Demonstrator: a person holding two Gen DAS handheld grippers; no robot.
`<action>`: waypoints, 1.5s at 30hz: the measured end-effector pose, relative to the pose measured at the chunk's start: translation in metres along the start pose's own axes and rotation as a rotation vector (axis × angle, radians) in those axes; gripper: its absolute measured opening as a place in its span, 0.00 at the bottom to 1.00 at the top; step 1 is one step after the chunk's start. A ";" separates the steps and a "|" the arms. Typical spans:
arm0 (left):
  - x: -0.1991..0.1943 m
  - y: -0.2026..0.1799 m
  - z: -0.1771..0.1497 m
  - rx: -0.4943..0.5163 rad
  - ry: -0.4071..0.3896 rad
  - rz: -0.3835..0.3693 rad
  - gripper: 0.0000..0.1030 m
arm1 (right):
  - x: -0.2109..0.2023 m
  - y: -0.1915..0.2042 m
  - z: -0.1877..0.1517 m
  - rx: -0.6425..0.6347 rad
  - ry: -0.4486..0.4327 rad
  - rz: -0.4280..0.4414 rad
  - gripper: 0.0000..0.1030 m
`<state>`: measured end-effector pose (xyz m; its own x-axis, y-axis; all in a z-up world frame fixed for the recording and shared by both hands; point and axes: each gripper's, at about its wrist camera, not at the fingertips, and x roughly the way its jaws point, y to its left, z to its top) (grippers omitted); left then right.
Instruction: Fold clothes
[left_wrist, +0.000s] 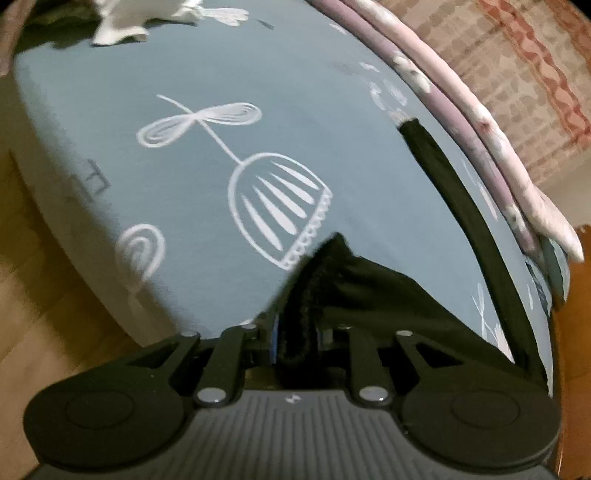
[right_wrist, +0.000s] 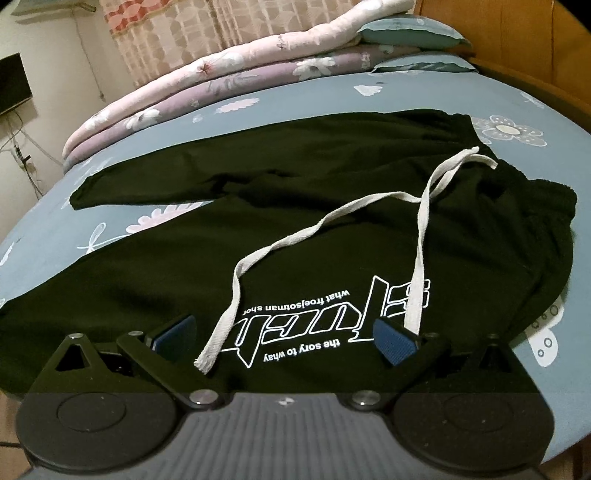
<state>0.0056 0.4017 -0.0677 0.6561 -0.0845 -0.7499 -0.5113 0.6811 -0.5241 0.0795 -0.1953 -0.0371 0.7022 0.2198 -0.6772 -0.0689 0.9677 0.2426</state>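
Black trousers (right_wrist: 295, 206) lie spread on the bed, with a white drawstring (right_wrist: 421, 258) trailing over white printed lettering (right_wrist: 314, 314). My right gripper (right_wrist: 284, 332) hovers just above the lettering, open, its blue pads wide apart and nothing between them. In the left wrist view my left gripper (left_wrist: 299, 332) is shut on a bunched end of the black trousers (left_wrist: 369, 288), and the cloth fills the narrow gap between the fingers. One thin black leg (left_wrist: 454, 206) stretches away toward the far edge of the bed.
The blue bedsheet (left_wrist: 221, 74) carries white drawings. Folded pink and purple quilts (right_wrist: 221, 81) line the far side, with pillows (right_wrist: 406, 33) beside them. A white garment (left_wrist: 122, 18) lies at the bed's far end. Wooden floor (left_wrist: 37, 295) shows left of the bed.
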 end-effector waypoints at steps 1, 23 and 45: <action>-0.005 -0.001 0.002 0.004 -0.010 0.024 0.26 | 0.001 0.001 0.000 -0.011 0.001 -0.002 1.00; 0.097 -0.285 -0.128 0.888 0.255 -0.227 0.41 | 0.034 0.114 -0.016 -0.460 0.029 0.206 1.00; 0.017 -0.203 -0.152 0.864 0.202 0.011 0.52 | 0.018 0.106 -0.045 -0.508 0.087 0.227 1.00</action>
<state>0.0358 0.1512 -0.0351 0.5010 -0.1458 -0.8531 0.1347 0.9868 -0.0895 0.0532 -0.0832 -0.0548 0.5702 0.4183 -0.7070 -0.5594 0.8280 0.0387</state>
